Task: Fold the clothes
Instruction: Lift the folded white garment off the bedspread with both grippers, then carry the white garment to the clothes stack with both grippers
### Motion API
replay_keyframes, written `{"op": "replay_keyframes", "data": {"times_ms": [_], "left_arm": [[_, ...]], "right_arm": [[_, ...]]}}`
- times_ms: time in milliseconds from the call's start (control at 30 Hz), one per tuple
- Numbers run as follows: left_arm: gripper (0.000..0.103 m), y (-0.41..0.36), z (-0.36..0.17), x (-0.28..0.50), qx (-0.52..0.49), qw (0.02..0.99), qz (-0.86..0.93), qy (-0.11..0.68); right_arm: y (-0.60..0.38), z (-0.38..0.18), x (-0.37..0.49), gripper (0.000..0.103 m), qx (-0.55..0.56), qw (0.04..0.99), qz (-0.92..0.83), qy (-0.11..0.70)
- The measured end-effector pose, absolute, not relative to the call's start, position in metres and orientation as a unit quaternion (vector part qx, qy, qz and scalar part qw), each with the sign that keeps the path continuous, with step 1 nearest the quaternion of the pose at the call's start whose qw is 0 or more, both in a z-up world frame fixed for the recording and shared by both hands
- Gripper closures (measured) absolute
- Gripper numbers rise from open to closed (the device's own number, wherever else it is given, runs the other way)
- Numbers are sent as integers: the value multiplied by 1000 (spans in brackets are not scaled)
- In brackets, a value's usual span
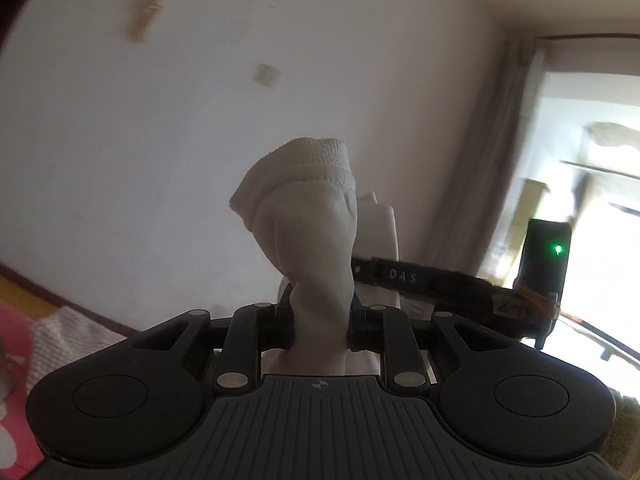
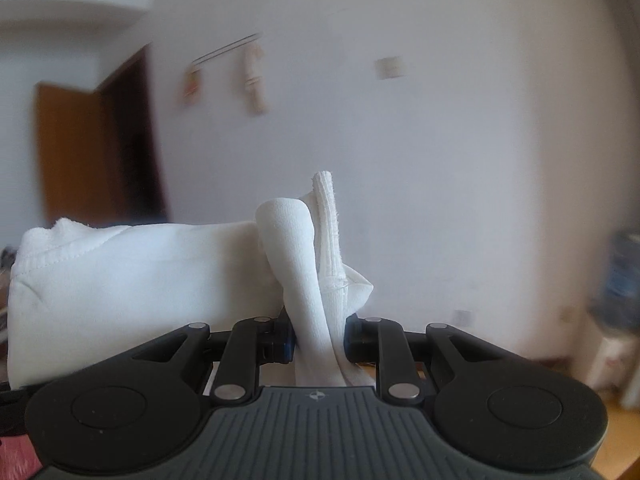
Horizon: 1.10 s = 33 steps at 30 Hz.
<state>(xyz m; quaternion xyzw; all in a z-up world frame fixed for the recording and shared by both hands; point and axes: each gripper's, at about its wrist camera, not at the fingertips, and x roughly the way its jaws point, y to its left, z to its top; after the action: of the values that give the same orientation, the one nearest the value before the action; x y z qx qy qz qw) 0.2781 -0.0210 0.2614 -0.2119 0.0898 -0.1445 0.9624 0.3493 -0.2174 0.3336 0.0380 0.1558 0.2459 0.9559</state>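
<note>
A white garment with a ribbed hem is held up in the air between both grippers. In the left wrist view my left gripper is shut on a bunched corner of the white garment, which sticks up past the fingers. My right gripper shows beyond it, at the right. In the right wrist view my right gripper is shut on another bunched part of the garment, and the cloth stretches away to the left.
Both cameras point at a white wall. A brown door is at the left. A curtain and bright window are at the right. Pink and white textured cloth lies low at the left.
</note>
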Motion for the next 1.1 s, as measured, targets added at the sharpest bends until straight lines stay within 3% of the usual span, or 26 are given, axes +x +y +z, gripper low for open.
{"op": "replay_keyframes", "data": {"times_ms": [333, 600, 800, 1100], "left_arm": [[83, -21, 147, 375, -252, 963, 26, 90], [83, 48, 57, 430, -277, 942, 110, 155], [83, 90, 41, 436, -323, 922, 137, 165], [83, 119, 26, 420, -398, 893, 153, 146]], "right_arm": [[-154, 229, 540, 80, -20, 873, 450, 187], [-59, 120, 649, 80, -92, 806, 523, 261], [-8, 84, 661, 80, -128, 768, 557, 288], [44, 100, 641, 80, -198, 731, 583, 293]]}}
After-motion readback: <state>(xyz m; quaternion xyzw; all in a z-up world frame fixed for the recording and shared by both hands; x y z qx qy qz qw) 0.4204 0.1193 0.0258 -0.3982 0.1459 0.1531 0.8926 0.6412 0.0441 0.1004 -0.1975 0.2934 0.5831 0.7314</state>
